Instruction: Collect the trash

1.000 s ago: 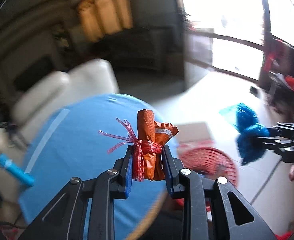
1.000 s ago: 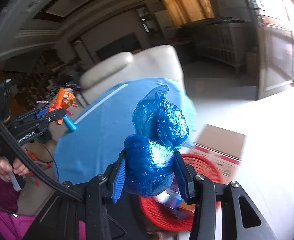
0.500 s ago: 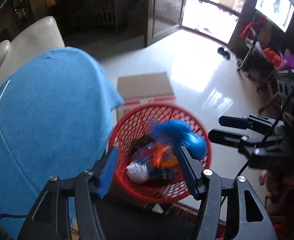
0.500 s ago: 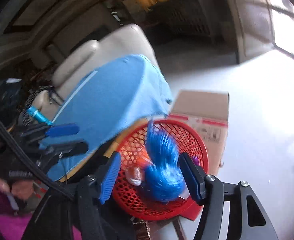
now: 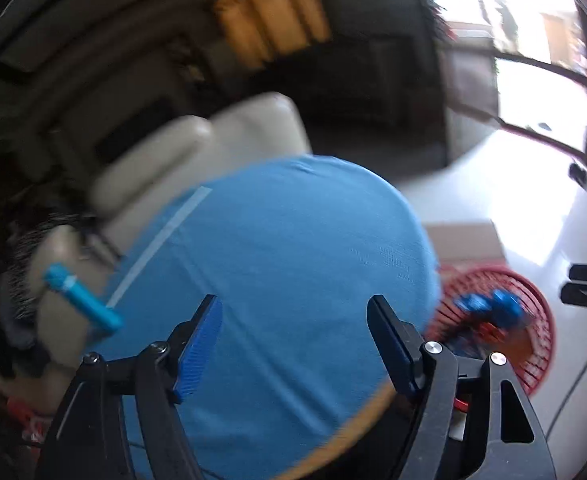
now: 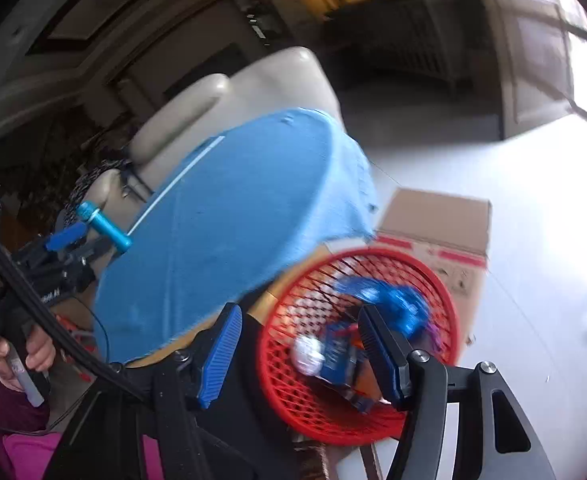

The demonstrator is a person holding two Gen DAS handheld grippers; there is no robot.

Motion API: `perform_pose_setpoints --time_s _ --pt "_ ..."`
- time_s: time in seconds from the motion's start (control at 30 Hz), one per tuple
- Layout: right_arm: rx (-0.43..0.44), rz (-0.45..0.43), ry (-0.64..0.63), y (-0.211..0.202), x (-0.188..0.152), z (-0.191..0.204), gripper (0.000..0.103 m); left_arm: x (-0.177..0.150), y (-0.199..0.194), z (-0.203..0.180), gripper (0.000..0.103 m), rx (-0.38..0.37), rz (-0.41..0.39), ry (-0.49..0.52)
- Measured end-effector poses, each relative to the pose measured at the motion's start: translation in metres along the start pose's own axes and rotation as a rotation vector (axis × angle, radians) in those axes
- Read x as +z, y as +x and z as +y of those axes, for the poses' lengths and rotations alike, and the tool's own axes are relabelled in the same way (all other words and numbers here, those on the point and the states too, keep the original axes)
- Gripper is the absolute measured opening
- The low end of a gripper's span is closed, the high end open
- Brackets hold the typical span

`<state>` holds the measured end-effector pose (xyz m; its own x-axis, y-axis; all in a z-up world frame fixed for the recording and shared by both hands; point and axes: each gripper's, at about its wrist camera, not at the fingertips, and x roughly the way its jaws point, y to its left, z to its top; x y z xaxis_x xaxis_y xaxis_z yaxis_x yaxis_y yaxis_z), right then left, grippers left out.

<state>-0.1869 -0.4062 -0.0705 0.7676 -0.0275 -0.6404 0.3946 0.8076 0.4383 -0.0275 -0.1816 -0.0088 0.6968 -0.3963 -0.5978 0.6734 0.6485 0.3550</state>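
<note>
Over table | L gripper tilted down, fingers opening, empty | R gripper fingers apart, empty, over basket

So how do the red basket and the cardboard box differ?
The basket is round, red, open mesh; the box is rectangular, plain brown with red tape. The basket holds trash, including a blue bag; the box looks shut. Both stand beside the blue-covered table.
</note>
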Motion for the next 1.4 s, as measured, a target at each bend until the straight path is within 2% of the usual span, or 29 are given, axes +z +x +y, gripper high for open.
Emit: perform_pose_setpoints --time_s 0.1,0.2,0.27,0.57,0.73,1.07,1.3,1.4 --pt "0.013 -0.033 -0.077 -0.009 0.014 0.039 0.064 -0.002 -0.021 0.037 0.078 0.092 -0.051 -0.079" --pt "0.031 -0.059 -0.149 -0.017 0.025 0.078 0.064 -0.007 -0.039 0.072 0.087 0.183 -0.091 -0.148" --pt "0.04 -0.077 -0.204 -0.022 0.029 0.107 0.064 -0.013 -0.052 0.096 0.087 0.246 -0.122 -0.196" --pt "0.084 -0.152 -0.35 -0.03 0.031 0.208 0.067 -0.045 -0.089 0.163 0.087 0.348 -0.163 -0.344" --pt "0.119 -0.23 -0.389 -0.034 0.032 0.254 0.072 -0.062 -0.11 0.178 0.088 0.418 -0.192 -0.382" --pt "0.227 -0.37 -0.337 -0.026 0.028 0.306 0.078 -0.079 -0.144 0.205 0.091 0.516 -0.239 -0.441" --pt "0.19 -0.417 -0.385 -0.019 0.011 0.322 0.078 -0.082 -0.151 0.204 0.091 0.532 -0.242 -0.433" --pt "0.174 -0.407 -0.393 -0.014 0.007 0.323 0.078 -0.083 -0.152 0.202 0.091 0.524 -0.238 -0.43"
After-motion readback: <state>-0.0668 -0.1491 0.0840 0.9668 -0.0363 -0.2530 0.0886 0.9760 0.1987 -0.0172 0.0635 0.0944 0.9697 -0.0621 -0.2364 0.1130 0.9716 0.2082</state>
